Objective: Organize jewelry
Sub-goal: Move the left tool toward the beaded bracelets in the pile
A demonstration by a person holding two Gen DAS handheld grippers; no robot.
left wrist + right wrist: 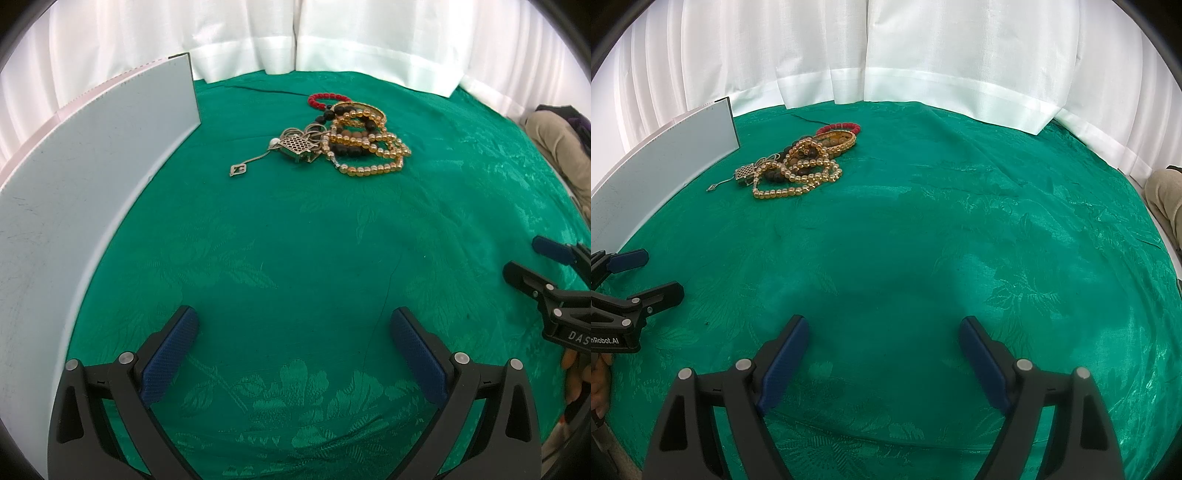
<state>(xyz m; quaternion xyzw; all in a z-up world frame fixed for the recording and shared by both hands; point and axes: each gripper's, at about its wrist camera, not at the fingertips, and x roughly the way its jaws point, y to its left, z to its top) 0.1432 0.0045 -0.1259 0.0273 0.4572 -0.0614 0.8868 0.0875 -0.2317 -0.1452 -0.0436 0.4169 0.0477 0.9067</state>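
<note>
Both the left gripper point(295, 343) and right gripper point(882, 350) hover with jaws apart, the jewelry pile point(332, 138) well ahead on the green cloth point(295, 240).

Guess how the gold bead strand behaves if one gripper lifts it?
The gold bead strand is probably floppy: it lies in loose loops. It overlaps the dark beads, so they may drag along. Round glossy beads could slip between the pads.
</note>
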